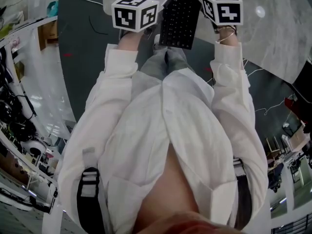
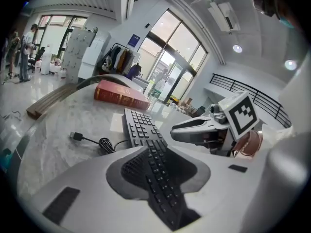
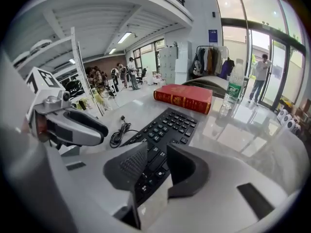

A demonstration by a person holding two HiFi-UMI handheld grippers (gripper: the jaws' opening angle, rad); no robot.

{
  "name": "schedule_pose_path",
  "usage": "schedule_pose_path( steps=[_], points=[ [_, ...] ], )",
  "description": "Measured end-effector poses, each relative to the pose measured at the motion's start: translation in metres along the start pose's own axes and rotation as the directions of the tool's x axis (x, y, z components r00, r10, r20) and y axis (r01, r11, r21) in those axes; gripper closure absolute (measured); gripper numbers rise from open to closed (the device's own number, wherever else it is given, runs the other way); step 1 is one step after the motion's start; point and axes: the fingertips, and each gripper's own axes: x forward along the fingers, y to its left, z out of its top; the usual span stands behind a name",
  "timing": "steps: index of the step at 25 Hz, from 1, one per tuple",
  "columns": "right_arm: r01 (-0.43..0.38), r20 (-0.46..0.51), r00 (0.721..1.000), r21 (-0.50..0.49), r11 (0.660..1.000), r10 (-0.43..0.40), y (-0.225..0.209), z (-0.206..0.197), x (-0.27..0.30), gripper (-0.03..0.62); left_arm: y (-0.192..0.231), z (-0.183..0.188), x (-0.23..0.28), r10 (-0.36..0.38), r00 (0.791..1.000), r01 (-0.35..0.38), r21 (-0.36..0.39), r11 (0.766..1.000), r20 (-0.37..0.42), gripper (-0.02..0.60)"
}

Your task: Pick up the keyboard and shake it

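Black keyboard point(image 1: 179, 18) is pinched from both sides. Left gripper point(image 2: 158, 171) has its pads clamped on the board and right gripper point(image 3: 155, 166) is clamped the same way, keys showing between the pads. The two-sided hold probably keeps it from twisting in a shake. It's low over the marble table point(image 2: 58, 115); can't confirm it's clear. The loose USB cable point(image 2: 95, 142) trails on the top and may whip. Red book point(image 3: 183, 97) and water bottle point(image 3: 234, 89) stand just past the far end, in the likely swing path.

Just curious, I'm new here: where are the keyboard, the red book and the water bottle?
keyboard point(image 3: 167, 125): right gripper view, keys.
red book point(image 3: 182, 101): right gripper view, spine.
water bottle point(image 3: 234, 89): right gripper view, label.
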Motion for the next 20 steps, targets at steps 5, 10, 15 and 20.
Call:
schedule_pose_path(
  steps=[5, 10, 15, 20],
  points=[
    [0.033, 0.059, 0.998, -0.084, 0.996, -0.028, 0.016, 0.013, -0.037, 0.503, -0.018, 0.014, -0.02, 0.009, 0.999, -0.011, 0.039, 0.999, 0.037, 0.483],
    [0.086, 0.155, 0.986, -0.155, 0.984, -0.062, 0.035, 0.032, -0.081, 0.536, -0.039, 0.026, -0.049, 0.005, 0.996, -0.012, 0.079, 0.997, 0.088, 0.529],
    [0.105, 0.266, 0.962, -0.185, 0.977, -0.053, 0.055, 0.055, -0.122, 0.553, -0.064, 0.044, -0.076, -0.011, 0.987, -0.013, 0.144, 0.989, 0.158, 0.554],
    [0.119, 0.339, 0.94, -0.213, 0.97, -0.041, 0.076, 0.076, -0.149, 0.565, -0.077, 0.063, -0.109, -0.023, 0.969, -0.017, 0.158, 0.987, 0.246, 0.566]
  ],
)
